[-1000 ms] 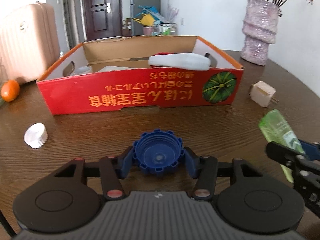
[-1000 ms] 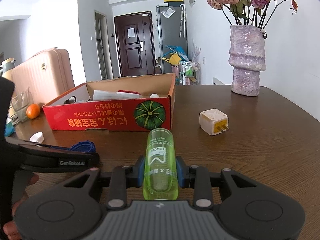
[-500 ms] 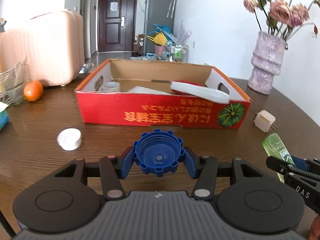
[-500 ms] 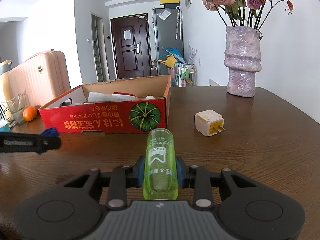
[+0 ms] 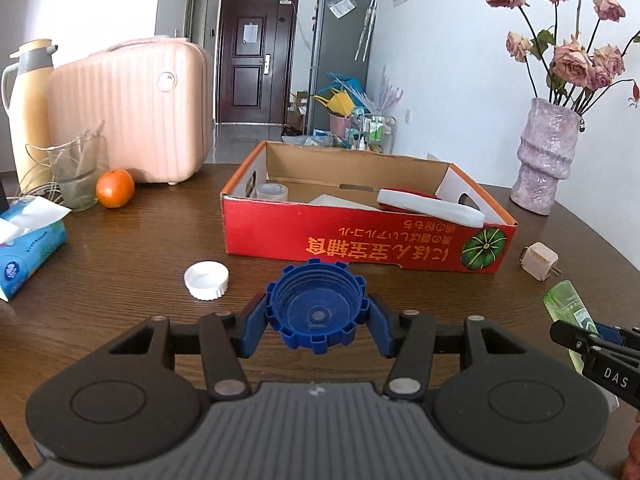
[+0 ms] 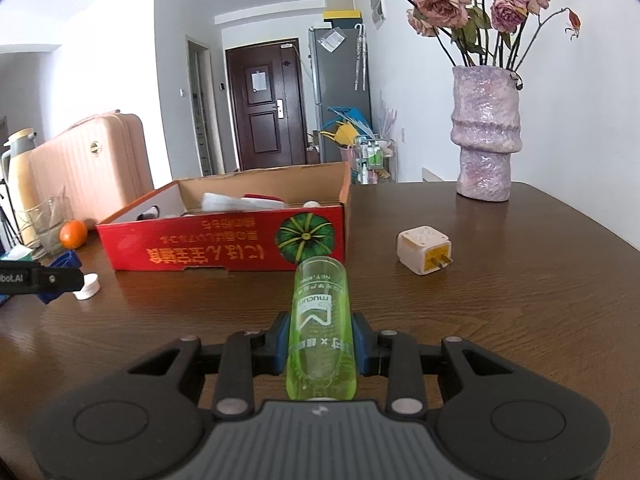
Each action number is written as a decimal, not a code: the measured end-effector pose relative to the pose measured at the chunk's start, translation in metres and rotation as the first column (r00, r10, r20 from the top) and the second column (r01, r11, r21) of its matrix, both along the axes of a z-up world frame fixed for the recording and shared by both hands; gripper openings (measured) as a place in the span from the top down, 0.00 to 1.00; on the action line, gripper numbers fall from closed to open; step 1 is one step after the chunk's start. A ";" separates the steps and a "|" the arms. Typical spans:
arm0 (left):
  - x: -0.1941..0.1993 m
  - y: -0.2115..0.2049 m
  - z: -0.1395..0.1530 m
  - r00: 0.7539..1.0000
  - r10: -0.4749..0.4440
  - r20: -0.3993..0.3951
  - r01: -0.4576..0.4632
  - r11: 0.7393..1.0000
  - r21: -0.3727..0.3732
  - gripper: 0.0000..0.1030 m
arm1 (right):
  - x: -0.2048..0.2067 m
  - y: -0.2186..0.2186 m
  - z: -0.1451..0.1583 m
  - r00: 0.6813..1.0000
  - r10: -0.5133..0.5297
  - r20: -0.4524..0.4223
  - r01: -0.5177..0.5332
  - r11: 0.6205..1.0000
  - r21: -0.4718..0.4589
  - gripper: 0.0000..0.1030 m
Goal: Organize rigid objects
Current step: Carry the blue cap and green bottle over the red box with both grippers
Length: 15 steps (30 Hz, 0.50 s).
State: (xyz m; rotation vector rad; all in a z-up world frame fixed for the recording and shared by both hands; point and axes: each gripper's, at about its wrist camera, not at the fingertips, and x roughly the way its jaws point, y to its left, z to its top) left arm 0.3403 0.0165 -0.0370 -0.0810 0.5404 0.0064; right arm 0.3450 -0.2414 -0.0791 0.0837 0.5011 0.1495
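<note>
My left gripper (image 5: 316, 314) is shut on a large blue ribbed cap (image 5: 316, 308) and holds it above the brown table, short of the red cardboard box (image 5: 360, 240). My right gripper (image 6: 320, 340) is shut on a clear green bottle (image 6: 320, 320) that points forward, held above the table. The box (image 6: 224, 244) holds a white-and-red item (image 5: 432, 206), a tape roll (image 5: 272, 191) and flat white pieces. A white cap (image 5: 206, 280) lies on the table left of the blue cap. A white plug adapter (image 6: 424, 250) lies right of the box.
A purple vase (image 6: 486, 148) with dried roses stands at the back right. An orange (image 5: 115, 188), a glass (image 5: 78, 176), a tissue pack (image 5: 28, 240), a thermos (image 5: 30, 104) and a pink suitcase (image 5: 136, 108) are on the left.
My left gripper has lifted and pulled back with the blue cap, so the box looks farther and the white cap nearer the middle. My right gripper has risen a little with the bottle.
</note>
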 end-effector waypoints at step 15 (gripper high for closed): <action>-0.019 0.005 0.011 0.999 0.001 0.037 -0.001 1.000 -0.001 0.47 | -0.023 0.019 0.012 0.999 0.038 0.034 -0.038 0.999 0.017 0.70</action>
